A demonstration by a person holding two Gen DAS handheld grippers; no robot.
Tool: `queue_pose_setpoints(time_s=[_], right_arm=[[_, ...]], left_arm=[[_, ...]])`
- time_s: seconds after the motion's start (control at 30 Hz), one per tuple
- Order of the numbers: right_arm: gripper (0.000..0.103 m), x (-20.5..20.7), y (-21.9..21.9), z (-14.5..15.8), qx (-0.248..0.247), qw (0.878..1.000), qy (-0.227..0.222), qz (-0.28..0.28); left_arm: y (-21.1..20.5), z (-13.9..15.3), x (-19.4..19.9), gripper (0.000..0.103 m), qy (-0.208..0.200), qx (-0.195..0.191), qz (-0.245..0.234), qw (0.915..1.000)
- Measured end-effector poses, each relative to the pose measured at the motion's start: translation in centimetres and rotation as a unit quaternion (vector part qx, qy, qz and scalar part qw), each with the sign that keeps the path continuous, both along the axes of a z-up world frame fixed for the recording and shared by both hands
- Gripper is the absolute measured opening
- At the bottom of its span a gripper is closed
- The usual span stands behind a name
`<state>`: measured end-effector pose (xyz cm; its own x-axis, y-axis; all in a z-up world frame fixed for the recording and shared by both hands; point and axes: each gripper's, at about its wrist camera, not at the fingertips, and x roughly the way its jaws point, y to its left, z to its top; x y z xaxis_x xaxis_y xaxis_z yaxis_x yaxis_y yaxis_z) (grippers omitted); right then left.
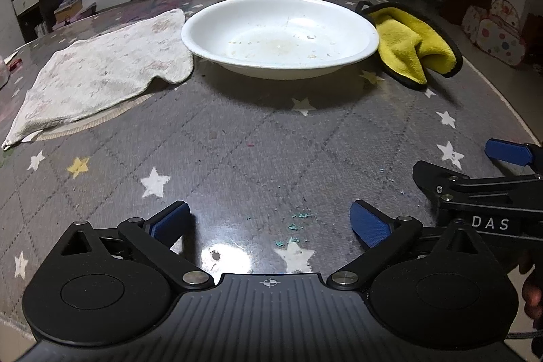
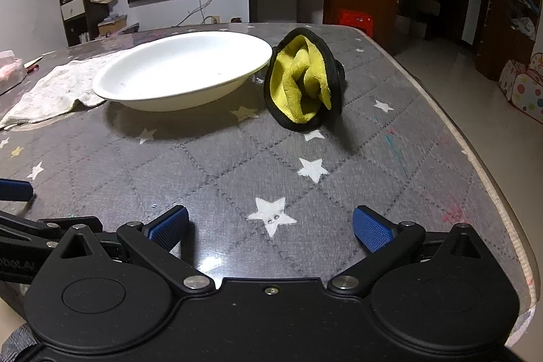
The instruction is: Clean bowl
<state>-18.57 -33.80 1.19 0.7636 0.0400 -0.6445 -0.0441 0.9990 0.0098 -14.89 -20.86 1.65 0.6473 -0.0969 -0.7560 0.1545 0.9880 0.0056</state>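
Your left gripper [image 1: 269, 223] is nearest the lens: blue pads spread wide, nothing between them, hovering low over the near part of the table [image 1: 237, 151]. Glare spot and some small teal flecks on the grey star-print cover right under the fingers.

Your right gripper [image 2: 270, 224] is the same: jaws wide apart, empty, over a white star on the cover. It sits just right of the left one; its body and one blue pad show at the right edge of the left wrist view, and a left pad shows at the left edge of the right wrist view.

The bowl [image 1: 280, 34] is well ahead of both grippers, toward the far side of the table, upright. White, wide and shallow. Left wrist view shows dried residue and small crumbs across its bottom. From the left gripper it's nearly dead ahead; from the right gripper it's ahead and to the left [image 2: 183, 70].

The yellow cloth [image 2: 302, 80] with black edging is crumpled just right of the bowl, close to its rim; I can't tell if they touch. It's roughly straight ahead of your right gripper.

The white towel [image 1: 98, 73] lies flat left of the bowl, with one corner right at the bowl's left edge.
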Motion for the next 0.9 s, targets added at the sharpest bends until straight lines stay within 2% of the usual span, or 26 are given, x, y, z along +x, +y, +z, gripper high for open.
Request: queue_pose_setpoints(time_s=[0.2,0.43,0.5,0.7,0.9], right_arm=[[0.103,0.8,-1.5,0.3,0.005,1.000,0.007,-0.020],[0.103,1.8,-4.3,1.6,-0.004,0.998,-0.016,-0.064],[0.103,2.0,-5.4,2.2,-0.005,0.997,-0.027,-0.077],[0.103,3.6,-8.3,3.6,-0.016,0.992,-0.051,-0.117],[0.103,6.4,-10.2,3.6,-0.025,0.987,-0.058,-0.146]], left_arm=[[1.0,0.4,0.4,0.102,-0.004,-0.003,0.009,0.9999],[3.4,1.9,1.8,0.102,-0.044,0.022,0.025,0.9984],[5.7,2.7,3.2,0.102,-0.050,0.006,0.044,0.9978],[9.7,3.8,6.3,0.102,-0.081,0.041,0.099,0.9910],[12.7,4.1,9.4,0.102,-0.097,0.032,0.107,0.9890]])
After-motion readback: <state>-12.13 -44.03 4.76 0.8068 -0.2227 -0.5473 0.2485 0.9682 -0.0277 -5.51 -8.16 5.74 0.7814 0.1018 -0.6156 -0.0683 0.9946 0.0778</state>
